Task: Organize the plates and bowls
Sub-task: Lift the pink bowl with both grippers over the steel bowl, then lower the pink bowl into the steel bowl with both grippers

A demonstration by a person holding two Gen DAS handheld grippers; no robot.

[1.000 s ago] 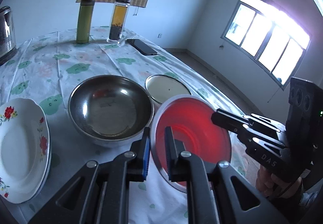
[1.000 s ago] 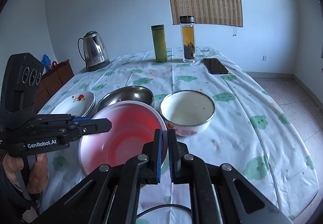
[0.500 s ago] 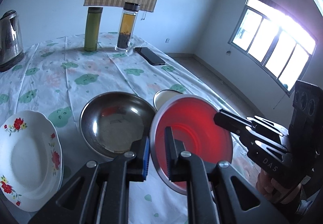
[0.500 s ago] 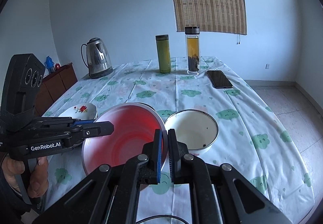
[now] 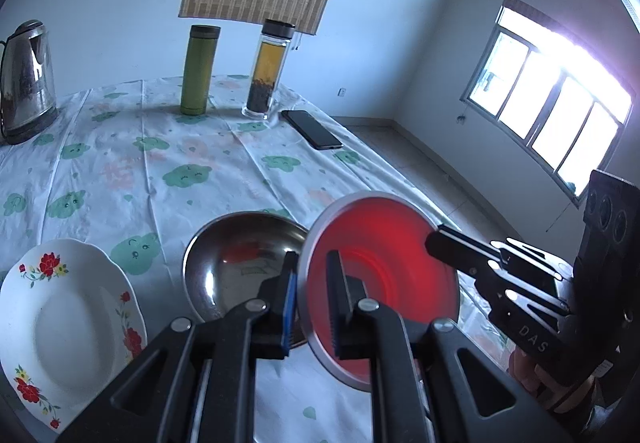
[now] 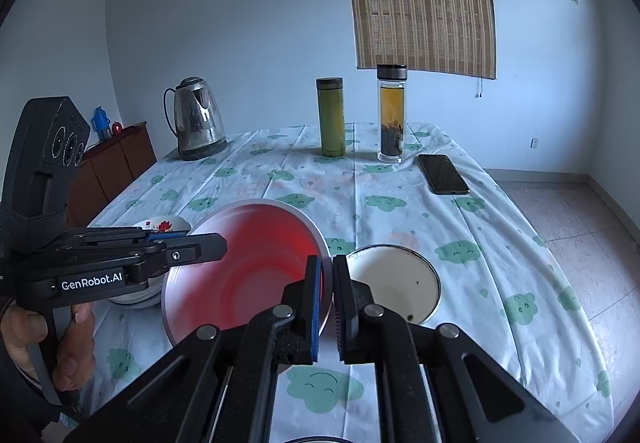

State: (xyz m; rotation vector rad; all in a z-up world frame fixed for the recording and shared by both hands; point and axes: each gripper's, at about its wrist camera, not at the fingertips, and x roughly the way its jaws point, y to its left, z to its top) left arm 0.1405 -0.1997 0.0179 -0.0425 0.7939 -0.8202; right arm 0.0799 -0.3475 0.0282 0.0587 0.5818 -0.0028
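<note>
A red bowl with a metal rim point(image 5: 384, 263) hangs in the air above the table, tilted, held from both sides. My left gripper point(image 5: 312, 283) is shut on its left rim, and my right gripper point(image 6: 327, 271) is shut on its right rim. In the right wrist view the red bowl point(image 6: 256, 267) fills the lower middle. Below it on the flowered tablecloth sit a steel bowl point(image 5: 236, 263), a white plate with red flowers point(image 5: 68, 319) and a white enamel bowl point(image 6: 394, 283). The red bowl hides the enamel bowl in the left wrist view.
At the table's far end stand a steel kettle point(image 6: 196, 119), a green flask point(image 6: 331, 117) and a glass tea bottle point(image 6: 391, 115); a black phone point(image 6: 442, 174) lies near the right edge. A wooden cabinet point(image 6: 116, 159) stands left of the table.
Both grippers have risen together with the red bowl. The steel bowl, the plate and the enamel bowl now sit lower in both views.
</note>
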